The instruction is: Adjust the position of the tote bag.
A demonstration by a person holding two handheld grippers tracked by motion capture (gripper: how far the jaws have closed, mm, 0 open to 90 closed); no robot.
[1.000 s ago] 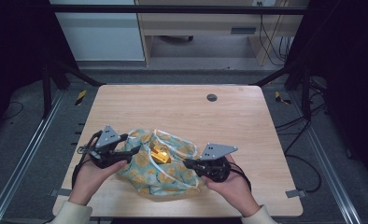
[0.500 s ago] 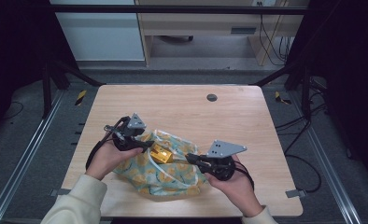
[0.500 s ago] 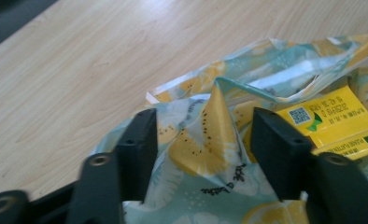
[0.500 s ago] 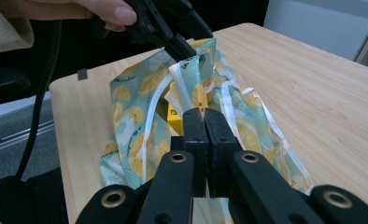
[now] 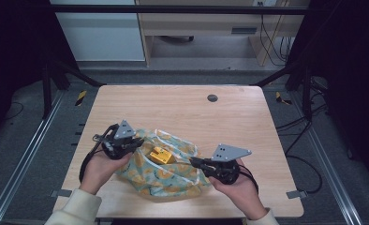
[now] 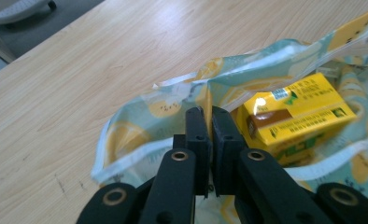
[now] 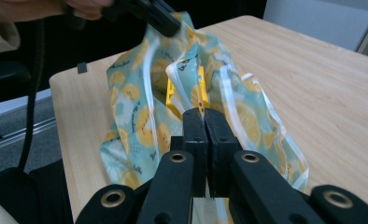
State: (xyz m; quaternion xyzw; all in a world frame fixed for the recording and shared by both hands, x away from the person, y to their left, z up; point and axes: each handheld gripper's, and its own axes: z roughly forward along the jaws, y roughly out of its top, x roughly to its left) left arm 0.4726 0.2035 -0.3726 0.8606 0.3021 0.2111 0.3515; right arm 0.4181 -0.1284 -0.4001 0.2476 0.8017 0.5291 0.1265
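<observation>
A teal cloth bag (image 5: 166, 176) printed with lemons lies at the front middle of the wooden table (image 5: 182, 108). A yellow carton (image 5: 160, 154) lies in its open mouth and is seen up close as the yellow carton (image 6: 294, 116). My left gripper (image 5: 138, 142) is shut on the bag's left rim; in the left gripper view a fold of the bag (image 6: 140, 126) is pinched at my left gripper (image 6: 209, 114). My right gripper (image 5: 194, 161) is shut on the opposite rim, where the bag (image 7: 140, 116) meets my right gripper (image 7: 204, 114). The carton (image 7: 173, 95) peeks from inside.
A small round dark grommet (image 5: 212, 98) sits in the table's far middle. Bare tabletop lies beyond and to both sides of the bag. Dark frame posts and cables stand off the table's edges. The other gripper (image 7: 159, 18) shows at the top of the right gripper view.
The left gripper swung in from the bag's far left to its rim and closed there. The right gripper drifted slightly right, and the bag's mouth now gapes wider around the carton.
</observation>
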